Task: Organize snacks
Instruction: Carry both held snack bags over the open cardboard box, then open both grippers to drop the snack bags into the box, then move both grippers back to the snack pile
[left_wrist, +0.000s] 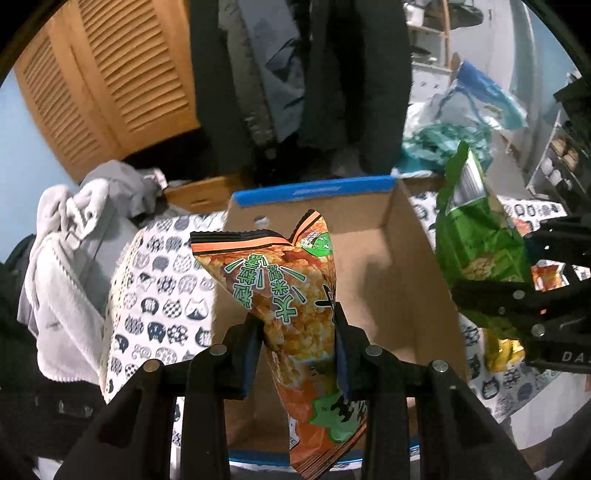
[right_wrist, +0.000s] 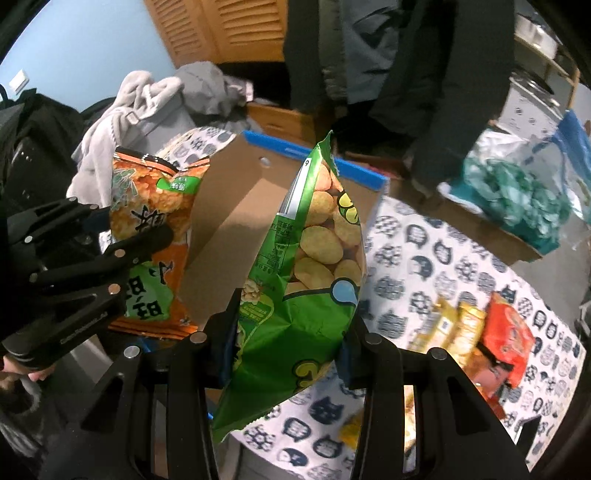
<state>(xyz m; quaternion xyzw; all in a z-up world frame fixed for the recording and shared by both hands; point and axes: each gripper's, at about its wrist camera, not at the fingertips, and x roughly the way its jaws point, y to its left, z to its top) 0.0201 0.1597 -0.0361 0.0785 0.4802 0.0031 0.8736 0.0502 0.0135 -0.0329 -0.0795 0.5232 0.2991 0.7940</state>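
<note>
My left gripper (left_wrist: 297, 332) is shut on an orange snack bag (left_wrist: 291, 288) and holds it above an open cardboard box (left_wrist: 380, 266) with a blue-taped rim. My right gripper (right_wrist: 288, 332) is shut on a green snack bag (right_wrist: 314, 258) and holds it over the box's right edge (right_wrist: 229, 221). The right gripper and green bag (left_wrist: 476, 243) show at the right of the left wrist view. The left gripper (right_wrist: 122, 258) and orange bag (right_wrist: 155, 206) show at the left of the right wrist view. The box floor that shows is bare.
The box sits on a table with a cat-print cloth (right_wrist: 424, 258). Several snack packets (right_wrist: 480, 339) lie on the cloth to the right. Grey clothes (left_wrist: 74, 229) are heaped at the left. Dark coats (left_wrist: 332, 74) hang behind. A bag of teal items (right_wrist: 517, 195) stands at far right.
</note>
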